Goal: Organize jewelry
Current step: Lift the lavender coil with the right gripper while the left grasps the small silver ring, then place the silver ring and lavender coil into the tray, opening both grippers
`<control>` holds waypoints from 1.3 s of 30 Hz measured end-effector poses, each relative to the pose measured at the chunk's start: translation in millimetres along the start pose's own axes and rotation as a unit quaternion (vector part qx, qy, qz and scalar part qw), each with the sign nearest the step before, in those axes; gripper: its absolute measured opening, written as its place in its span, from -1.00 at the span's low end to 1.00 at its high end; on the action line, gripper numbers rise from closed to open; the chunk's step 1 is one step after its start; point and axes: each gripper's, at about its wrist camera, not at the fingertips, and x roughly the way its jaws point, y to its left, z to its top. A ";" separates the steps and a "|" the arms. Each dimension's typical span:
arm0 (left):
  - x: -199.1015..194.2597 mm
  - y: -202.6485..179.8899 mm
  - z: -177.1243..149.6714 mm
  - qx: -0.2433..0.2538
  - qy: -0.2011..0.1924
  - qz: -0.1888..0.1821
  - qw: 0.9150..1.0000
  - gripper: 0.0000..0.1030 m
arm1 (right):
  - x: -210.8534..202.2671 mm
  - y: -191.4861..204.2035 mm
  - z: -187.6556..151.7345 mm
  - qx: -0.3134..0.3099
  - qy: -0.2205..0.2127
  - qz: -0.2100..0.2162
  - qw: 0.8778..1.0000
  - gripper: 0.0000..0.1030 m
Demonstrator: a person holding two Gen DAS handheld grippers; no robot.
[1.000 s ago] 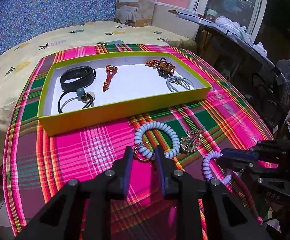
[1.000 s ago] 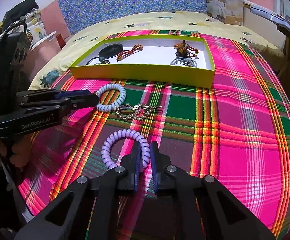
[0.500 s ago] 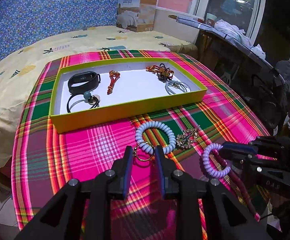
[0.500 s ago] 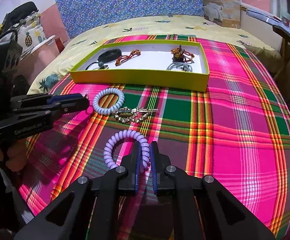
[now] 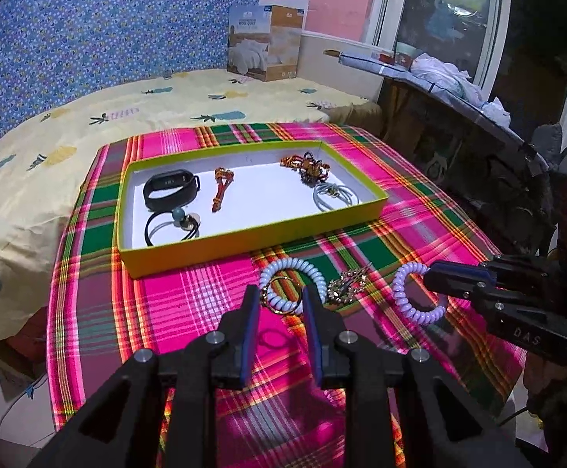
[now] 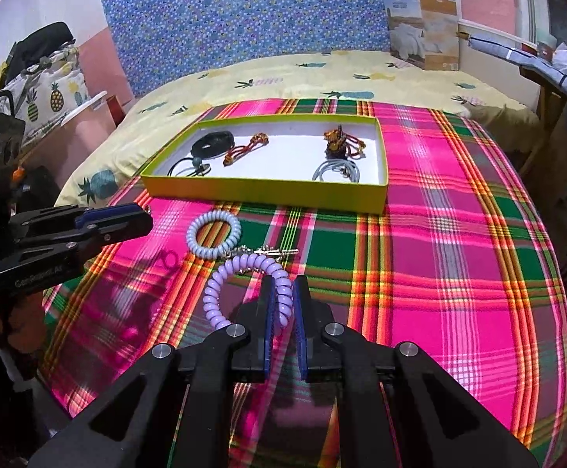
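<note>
Low centre of the right wrist view: right tool (image 6: 282, 304) clamped on the lilac coil bracelet (image 6: 244, 277), pinched at one side of the loop, the rest of the coil hanging out to the left above the plaid-covered counter (image 6: 459, 273). Bottom centre of the left wrist view: left tool (image 5: 279, 304) with fingers apart, holding nothing, poised over a small gold ring (image 5: 279, 298) at the near edge of the pale blue coil bracelet (image 5: 293, 279). Just right of that, a gold ornate clip (image 5: 347, 284) lying on the cloth. Further up the frame, the yellow-green box (image 5: 244, 241), already holding a black band (image 5: 172, 189), hair ties and beaded pieces. Step in hand, by the look of it: carrying the lilac coil to the box. Next move calls for reaching past the near wall, then opening over a bare white patch.
</note>
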 end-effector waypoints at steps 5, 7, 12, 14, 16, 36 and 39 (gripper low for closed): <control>-2.9 -2.2 3.3 0.003 -0.005 0.001 1.000 -0.54 | -2.6 -0.9 4.0 0.000 -0.006 -0.002 1.000 -0.82; -3.0 -2.2 4.5 0.003 -0.006 0.002 1.000 -0.54 | -3.3 -1.1 5.3 0.000 -0.007 -0.002 1.000 -0.82; -1.7 -1.1 6.6 -0.001 -0.005 0.006 1.000 -0.54 | -2.9 -0.9 9.8 -0.002 -0.010 -0.002 1.000 -0.82; -1.0 -0.7 7.0 -0.004 -0.005 0.008 1.000 -0.54 | -2.2 -0.5 12.2 -0.004 -0.011 -0.002 1.000 -0.82; -0.5 -0.1 8.5 -0.006 -0.005 0.011 1.000 -0.54 | -1.6 -0.1 14.9 -0.006 -0.012 -0.002 1.000 -0.82; 17.7 11.5 41.4 -0.008 -0.008 0.027 1.000 -0.54 | 21.3 -6.4 63.8 -0.018 -0.027 -0.004 0.999 -0.82; 24.2 16.2 48.7 -0.010 -0.006 0.028 1.000 -0.54 | 29.3 -7.4 72.2 -0.022 -0.027 -0.006 0.999 -0.82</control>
